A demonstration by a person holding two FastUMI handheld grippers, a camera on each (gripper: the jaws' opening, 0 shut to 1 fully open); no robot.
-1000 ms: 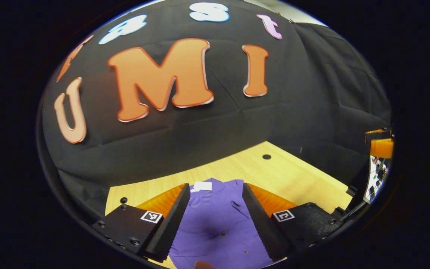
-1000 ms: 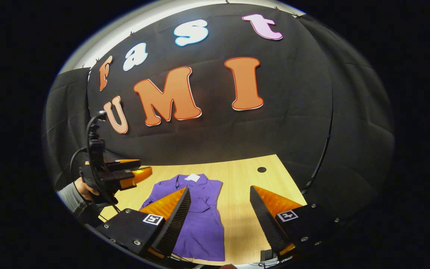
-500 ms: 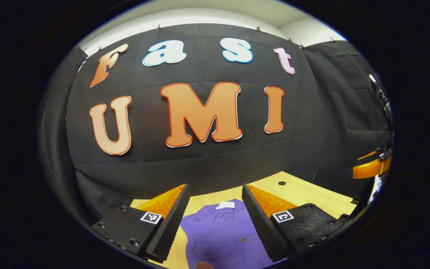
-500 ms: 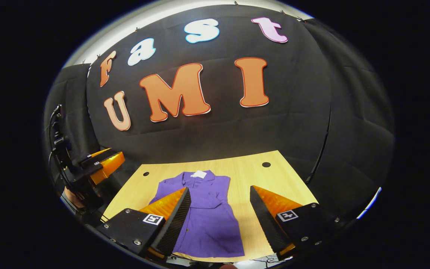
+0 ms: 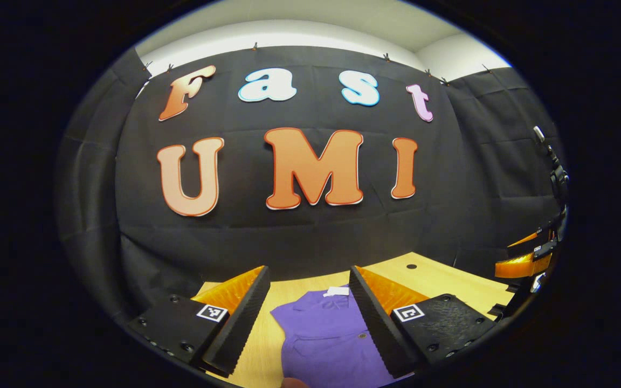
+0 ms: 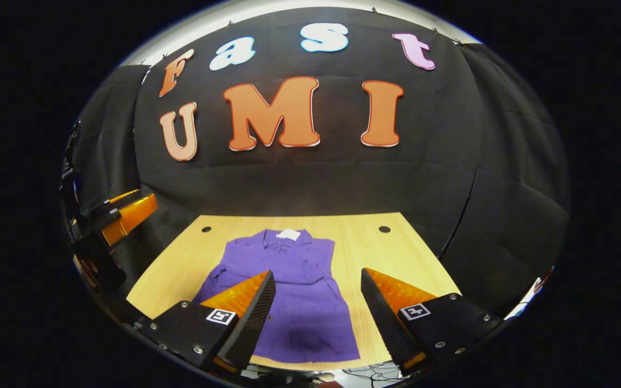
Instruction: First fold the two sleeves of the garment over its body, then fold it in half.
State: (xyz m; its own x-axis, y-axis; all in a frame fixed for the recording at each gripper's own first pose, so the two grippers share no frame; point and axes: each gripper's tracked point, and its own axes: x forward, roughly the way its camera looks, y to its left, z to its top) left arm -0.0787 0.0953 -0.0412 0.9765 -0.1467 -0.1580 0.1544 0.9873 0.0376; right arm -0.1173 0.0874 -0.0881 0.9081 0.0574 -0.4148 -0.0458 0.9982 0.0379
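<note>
The purple garment (image 6: 289,291) lies flat on the wooden counter (image 6: 397,253), collar toward the black cloth wall (image 6: 310,178) and hem toward the near edge, with a white tag (image 6: 289,234) at the neck. Both sleeves are already folded in over the body, so it reads as a narrow upright rectangle; the fold in half is not yet done. In the left gripper view the garment (image 5: 326,334) sits low between that gripper's own fingers, its tag (image 5: 337,291) just past the collar. The left gripper (image 5: 308,323) has its fingers spread wide and empty, above the cloth rather than touching it. The right gripper (image 6: 316,318) is likewise open and holds nothing, hanging over the hem end of the garment. Compared with a second ago, both cameras have pulled back and tilted up: the left gripper view then was close over the shirt front with the purple cloth filling the gap between the fingers, and now much more wall and a strip of bare counter show. In the right gripper view the garment has slid toward the middle and the whole counter top is visible, with two small dark holes (image 6: 384,229) near its far edge. The left gripper (image 6: 122,215) shows at the left rim of the right gripper view, farther out and higher than before, and the right gripper (image 5: 526,258) sits at the right rim of the left gripper view.
</note>
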